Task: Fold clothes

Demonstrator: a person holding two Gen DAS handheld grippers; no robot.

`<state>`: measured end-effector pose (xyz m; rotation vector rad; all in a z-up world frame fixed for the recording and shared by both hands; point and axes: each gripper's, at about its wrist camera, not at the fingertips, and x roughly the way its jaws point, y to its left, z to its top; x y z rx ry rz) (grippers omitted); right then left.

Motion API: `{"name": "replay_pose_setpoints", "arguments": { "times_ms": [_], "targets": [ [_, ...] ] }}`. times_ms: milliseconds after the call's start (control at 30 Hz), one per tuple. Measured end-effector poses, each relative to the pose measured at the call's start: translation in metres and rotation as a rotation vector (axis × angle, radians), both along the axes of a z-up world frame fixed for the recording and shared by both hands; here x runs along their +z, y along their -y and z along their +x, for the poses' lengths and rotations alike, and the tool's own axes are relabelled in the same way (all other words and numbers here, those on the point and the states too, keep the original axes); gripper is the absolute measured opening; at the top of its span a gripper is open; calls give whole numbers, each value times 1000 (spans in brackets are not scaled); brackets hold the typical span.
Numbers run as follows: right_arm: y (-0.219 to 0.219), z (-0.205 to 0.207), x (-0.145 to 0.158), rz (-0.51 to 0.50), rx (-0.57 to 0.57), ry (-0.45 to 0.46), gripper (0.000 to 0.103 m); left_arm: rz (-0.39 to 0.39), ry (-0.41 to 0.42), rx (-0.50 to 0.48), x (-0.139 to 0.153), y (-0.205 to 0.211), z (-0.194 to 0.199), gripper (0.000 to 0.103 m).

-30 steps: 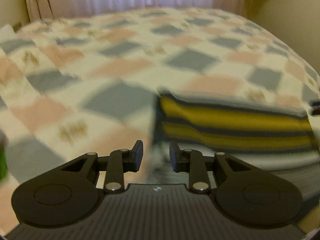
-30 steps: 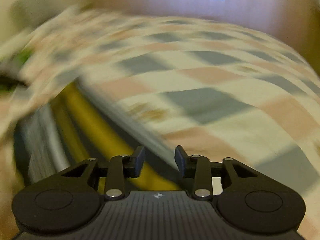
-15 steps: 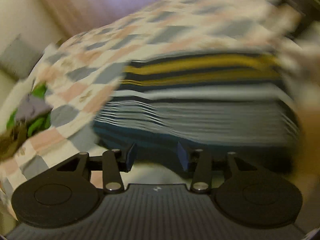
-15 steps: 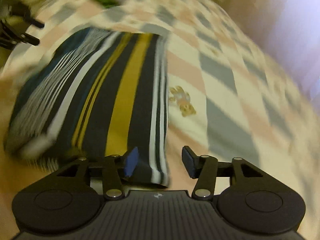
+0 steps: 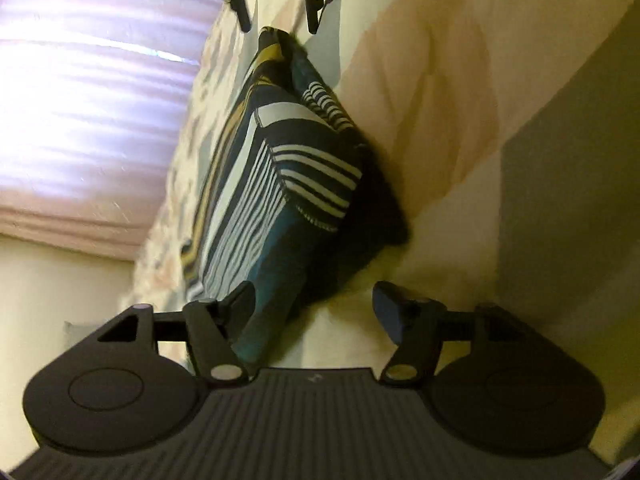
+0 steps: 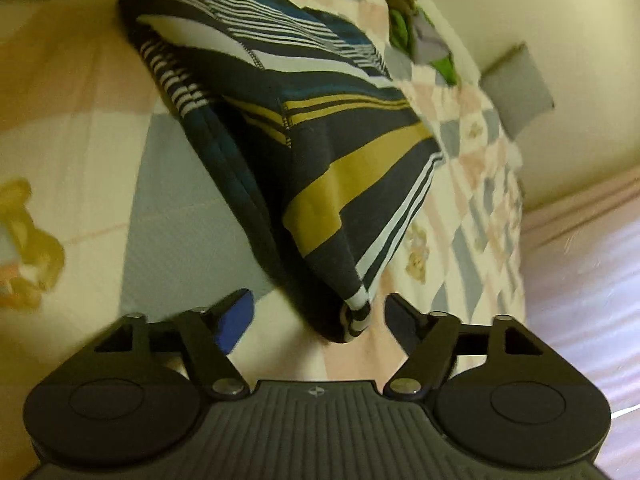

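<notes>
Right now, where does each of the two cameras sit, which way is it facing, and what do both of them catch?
Left wrist: sits behind the left gripper, jaws opening, one end of the folded striped garment between them; the right gripper faces it beyond.
Right wrist: sits behind the right gripper, jaws opening around the garment's opposite corner; green clothes lie beyond.
Shared: the garment and the checkered bedspread.

Both wrist views close, rolled, facing — sharing folded garment (image 5: 280, 184).

Checkered bedspread (image 6: 476, 128) (pale curtain (image 5: 80, 100) behind)
</notes>
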<state>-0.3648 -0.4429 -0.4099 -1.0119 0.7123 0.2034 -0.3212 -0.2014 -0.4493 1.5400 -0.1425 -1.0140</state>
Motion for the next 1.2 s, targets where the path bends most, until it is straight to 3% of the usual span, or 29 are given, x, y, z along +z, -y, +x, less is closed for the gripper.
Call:
{"name": "replay_pose_setpoints", "arguments": {
  "times_ms": [233,333,433,567,600,667,700,800,900,1067,1200],
  "targets": [
    [22,12,-12,-133,98,48,82,-79,115,-70,-22,14,16,61],
    [37,12,-18,-211,161,51,76,-114,130,-77,-27,6,13,56],
    [44,8,-29,-257,280,54,69,-141,128,-78,-31,10,14,59],
    [42,16,-50,-341,440,125,59,-176,107,-84,-31,24,24,61],
    [42,21,-54,-355,463,147,55,-177,101,-91,-30,26,26,57],
    [41,29,-58,-367,481,157,42,-149,67,-96,-29,29,28,28],
    [41,33,-59,-371,490,146,28,-133,48,-95,-27,30,28,16],
    [38,39,-54,-360,499,108,17,-152,1,-67,-10,34,29,12],
    [37,32,-38,-321,488,84,14,-162,-23,-58,8,33,27,10],
    [21,2,1,-239,475,21,12,-160,-95,-24,37,20,11,9],
    [4,-4,24,-139,456,-118,13,-143,-185,31,47,8,9,10]
  ]
}}
